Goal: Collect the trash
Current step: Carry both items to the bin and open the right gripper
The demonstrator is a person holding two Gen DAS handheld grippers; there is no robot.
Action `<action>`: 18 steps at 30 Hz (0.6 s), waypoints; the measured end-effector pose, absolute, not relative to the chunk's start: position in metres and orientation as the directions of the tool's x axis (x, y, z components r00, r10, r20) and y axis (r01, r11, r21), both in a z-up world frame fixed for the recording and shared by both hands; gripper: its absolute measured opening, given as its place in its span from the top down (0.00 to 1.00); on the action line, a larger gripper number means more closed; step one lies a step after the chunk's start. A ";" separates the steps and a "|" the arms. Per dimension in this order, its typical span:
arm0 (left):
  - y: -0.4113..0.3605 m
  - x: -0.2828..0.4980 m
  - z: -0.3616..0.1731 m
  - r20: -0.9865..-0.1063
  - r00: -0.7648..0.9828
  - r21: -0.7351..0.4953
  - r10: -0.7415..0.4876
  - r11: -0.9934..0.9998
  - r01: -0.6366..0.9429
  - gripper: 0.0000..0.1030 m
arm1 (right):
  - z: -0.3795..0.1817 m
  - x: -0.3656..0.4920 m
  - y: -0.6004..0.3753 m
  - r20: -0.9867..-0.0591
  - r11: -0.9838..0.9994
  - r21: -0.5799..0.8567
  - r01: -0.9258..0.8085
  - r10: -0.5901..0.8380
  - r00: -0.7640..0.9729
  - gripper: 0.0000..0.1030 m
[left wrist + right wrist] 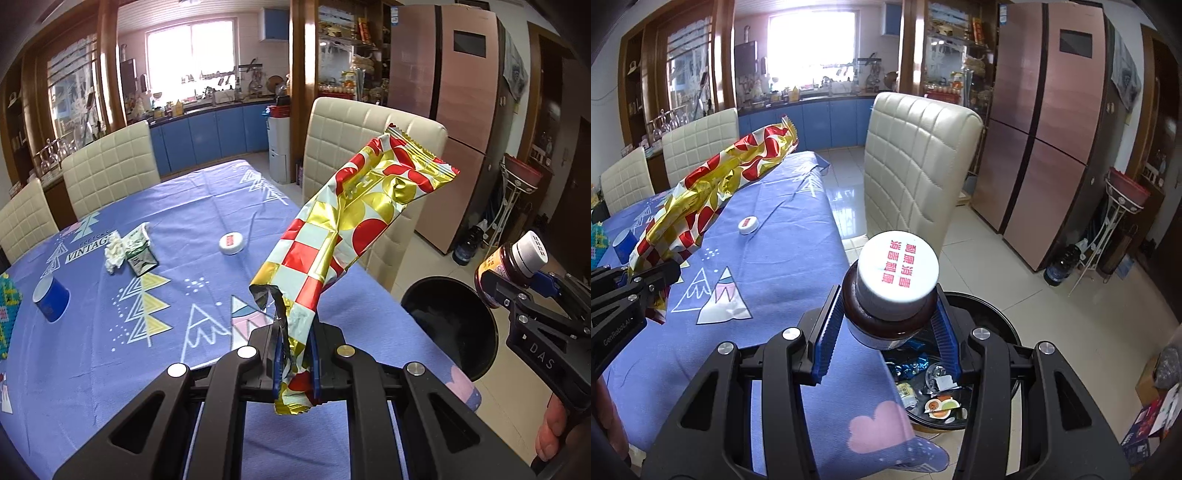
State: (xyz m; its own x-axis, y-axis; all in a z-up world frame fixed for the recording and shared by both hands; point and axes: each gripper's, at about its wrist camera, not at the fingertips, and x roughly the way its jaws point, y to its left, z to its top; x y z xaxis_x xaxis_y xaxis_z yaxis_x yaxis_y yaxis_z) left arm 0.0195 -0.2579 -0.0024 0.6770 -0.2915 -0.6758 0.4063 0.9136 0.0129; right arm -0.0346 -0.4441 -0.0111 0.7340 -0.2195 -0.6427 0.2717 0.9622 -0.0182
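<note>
**Both hands loaded, bin just off the bench corner**

The black trash bin (1004,314) stands on the floor against the near corner of the bench (184,192), and everything here is placed by it. It already holds wrappers and small packets.

The left gripper (293,363) has its jaws pinched fully together on the torn lower end of a gold, red and white snack wrapper (354,214). Gripped by one end, the empty wrapper stands up from the jaws; its long axis rises and leans toward the bin side, with the crimped sealed end uppermost. It hangs over the bench, short of the bin. Holding it by the end likely lets it drop cleanly once the jaws part.

The right gripper (886,328) holds a brown bottle (886,317) with a white cap (899,271). Its jaws stand partly apart, the blue pads pressing the bottle's body from either side below the cap. The bottle's long axis runs along the gripper, cap pointing forward and away from the hand, bottom toward the palm. It is right at the bin's bench-side rim, nearer the bin than the wrapper is, so it seems the first to go in.

Further from the bin, still on the bench: a white lid (231,243), a crumpled tissue (114,251) touching a green carton (140,251), and a blue cup (51,299) on its side. These look like trash still to be collected.
</note>
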 end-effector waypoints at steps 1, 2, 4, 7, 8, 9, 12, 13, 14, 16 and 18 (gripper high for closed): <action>-0.264 0.019 -0.003 -0.677 0.674 0.015 -0.296 0.910 0.414 0.89 | -0.012 -0.035 -0.448 -0.644 0.960 -0.015 0.280 -0.224 0.732 0.53; -0.268 0.019 -0.004 -0.678 0.671 0.016 -0.299 0.907 0.420 0.89 | -0.013 -0.036 -0.452 -0.645 0.958 -0.013 0.285 -0.226 0.730 0.53; -0.276 0.020 -0.005 -0.680 0.666 0.017 -0.306 0.902 0.431 0.89 | -0.014 -0.037 -0.459 -0.646 0.956 -0.010 0.294 -0.231 0.728 0.53; -0.288 0.020 -0.005 -0.682 0.660 0.018 -0.315 0.895 0.446 0.89 | -0.016 -0.038 -0.466 -0.646 0.951 -0.013 0.309 -0.243 0.723 0.53; -0.291 0.020 -0.006 -0.682 0.660 0.020 -0.317 0.893 0.450 0.89 | -0.016 -0.038 -0.468 -0.647 0.950 -0.010 0.312 -0.244 0.722 0.53; -0.295 0.021 -0.006 -0.682 0.659 0.022 -0.318 0.891 0.453 0.89 | -0.017 -0.038 -0.471 -0.648 0.949 -0.006 0.314 -0.243 0.721 0.53; -0.307 0.021 -0.008 -0.685 0.653 0.029 -0.322 0.884 0.467 0.89 | -0.020 -0.037 -0.481 -0.651 0.944 -0.004 0.329 -0.252 0.716 0.53; -0.311 0.022 -0.009 -0.687 0.651 0.032 -0.324 0.881 0.472 0.89 | -0.021 -0.037 -0.483 -0.651 0.943 -0.003 0.333 -0.255 0.715 0.53; -0.315 0.023 -0.009 -0.688 0.649 0.033 -0.326 0.879 0.476 0.89 | -0.022 -0.037 -0.486 -0.653 0.941 -0.003 0.337 -0.257 0.713 0.53; -0.322 0.024 -0.011 -0.690 0.645 0.035 -0.329 0.875 0.483 0.89 | -0.025 -0.036 -0.491 -0.657 0.938 -0.001 0.347 -0.262 0.707 0.53; -0.328 0.025 -0.013 -0.693 0.640 0.036 -0.331 0.871 0.490 0.89 | -0.027 -0.035 -0.497 -0.661 0.934 -0.001 0.357 -0.268 0.701 0.53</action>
State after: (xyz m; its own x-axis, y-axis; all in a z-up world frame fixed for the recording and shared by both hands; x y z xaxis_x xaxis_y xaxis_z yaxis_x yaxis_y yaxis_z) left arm 0.0246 -0.3277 -0.0126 0.6400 -0.3314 -0.6932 0.4898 0.8711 0.0358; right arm -0.0346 -0.4969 -0.0271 0.7009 -0.2685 -0.6608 0.3568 0.9342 -0.0010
